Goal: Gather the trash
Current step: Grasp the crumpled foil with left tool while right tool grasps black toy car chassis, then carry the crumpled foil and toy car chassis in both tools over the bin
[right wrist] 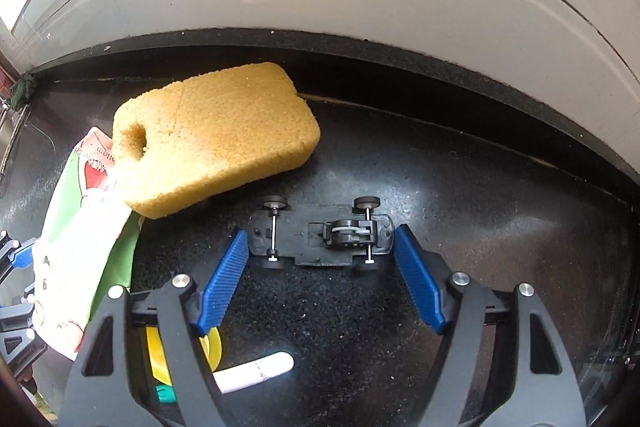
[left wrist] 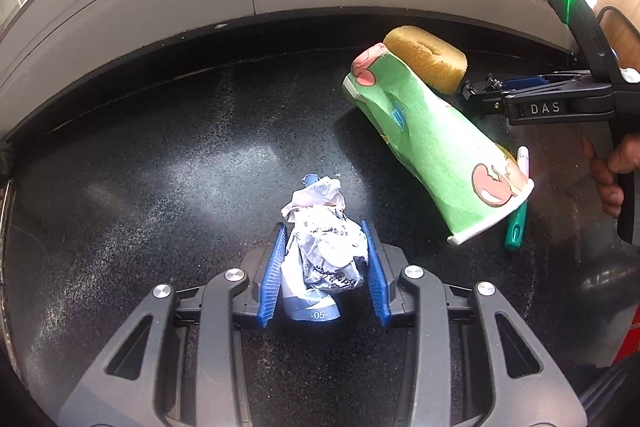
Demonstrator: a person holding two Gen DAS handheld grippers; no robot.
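Black speckled counter (left wrist: 160, 155) holds the clutter. Left gripper (left wrist: 324, 259) is clamped on the crumpled paper (left wrist: 320, 247) (axis along the fingers). Right gripper (right wrist: 320, 271), fingers apart, straddles the overturned toy car (right wrist: 320, 235) lengthwise.

Each tool has a black moulded frame with triangular cut-outs, silver round-head screws at the pivots, and two blue ribbed finger pads. The left tool (left wrist: 325, 269) bears the marking "-05-" at frame centre. The right tool (right wrist: 320, 271), at right in the left wrist view, is lettered "DAS", shows a green indicator light, and has bare skin on its black handle.
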